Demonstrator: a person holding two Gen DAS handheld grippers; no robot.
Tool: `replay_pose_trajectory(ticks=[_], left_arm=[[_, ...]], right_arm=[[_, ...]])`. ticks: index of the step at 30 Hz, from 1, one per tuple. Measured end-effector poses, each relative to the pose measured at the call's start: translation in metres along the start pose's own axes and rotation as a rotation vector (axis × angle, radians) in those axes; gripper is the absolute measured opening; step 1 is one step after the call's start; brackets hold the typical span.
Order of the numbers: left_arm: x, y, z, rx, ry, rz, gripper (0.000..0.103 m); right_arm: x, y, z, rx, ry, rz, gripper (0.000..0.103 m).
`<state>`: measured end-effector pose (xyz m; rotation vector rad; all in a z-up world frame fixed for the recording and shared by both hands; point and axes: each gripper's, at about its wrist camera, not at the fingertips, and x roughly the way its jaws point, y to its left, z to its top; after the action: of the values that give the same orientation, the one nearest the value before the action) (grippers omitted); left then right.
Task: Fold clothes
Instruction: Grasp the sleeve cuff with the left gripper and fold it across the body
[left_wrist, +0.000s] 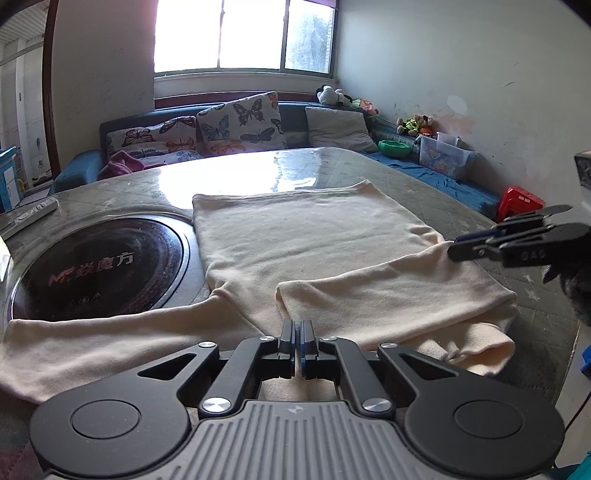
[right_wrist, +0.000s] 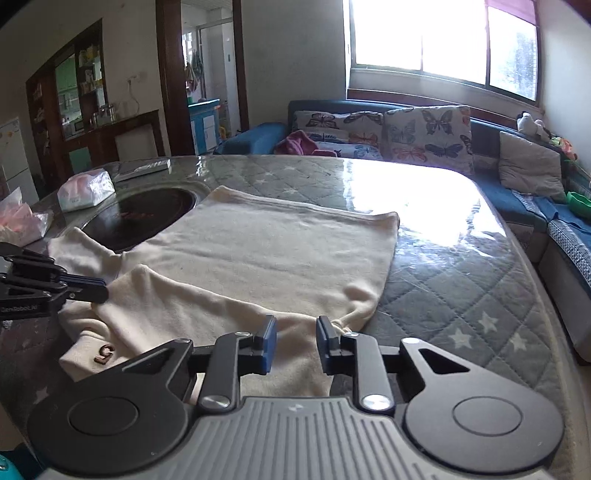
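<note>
A big round surface (left_wrist: 424, 173) with a grey quilted star cover under clear plastic holds everything. A cream shirt (left_wrist: 306, 236) lies flat on it, with its body reaching toward the far edge and its neck end at the near edge. One long sleeve (left_wrist: 92, 339) stretches out to the left along the near edge, past a round black cooker plate (left_wrist: 99, 266) set into the surface. The other sleeve (left_wrist: 388, 295) is folded in across the shirt, so its cuff lies near the middle of the near part. Behind the surface is a blue sofa (right_wrist: 517, 192) with butterfly pillows (right_wrist: 428, 136), under a bright window (left_wrist: 243, 33). Near the left edge lie a white tissue pack (right_wrist: 86, 190) and a flat remote (right_wrist: 144, 168). The left gripper (left_wrist: 298, 326) is low over the near edge of the shirt, just in front of the folded sleeve's cuff. Its jaws are pressed together with only a thin slit between them, and I cannot tell if any cloth is pinched there. The right gripper (right_wrist: 296, 341) is over the right near part of the shirt, by the shoulder where the sleeve is folded. Its jaws stand apart with a clear gap, and the cream cloth shows in that gap below them. Its blue pads (right_wrist: 271, 343) hold nothing. A small brown mark shaped like a 5 (right_wrist: 104, 353) sits on the cloth by the neck end.
</note>
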<state>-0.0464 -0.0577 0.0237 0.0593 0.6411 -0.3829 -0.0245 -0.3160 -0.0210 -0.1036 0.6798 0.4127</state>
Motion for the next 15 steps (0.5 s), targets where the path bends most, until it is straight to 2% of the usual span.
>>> replay_pose_trajectory(ticks=[3,9,12,15], left_arm=[[-0.001,0.005,0.0,-0.016,0.004,0.01,0.004],[-0.012,0.03,-0.003,-0.119,-0.009,0.071,0.006],[-0.021,0.047,-0.008,-0.177,-0.015,0.136,0.008],[-0.032,0.067,-0.012,-0.237,-0.028,0.229,0.015]], right_arm=[[0.008,-0.003,-0.007,-0.005,0.022,-0.01,0.018],[-0.004,0.002,-0.008,-0.029,0.009,-0.021,0.018],[0.0,0.003,-0.014,-0.045,0.034,-0.025,0.018],[-0.004,0.005,-0.011,-0.041,0.023,-0.022,0.019]])
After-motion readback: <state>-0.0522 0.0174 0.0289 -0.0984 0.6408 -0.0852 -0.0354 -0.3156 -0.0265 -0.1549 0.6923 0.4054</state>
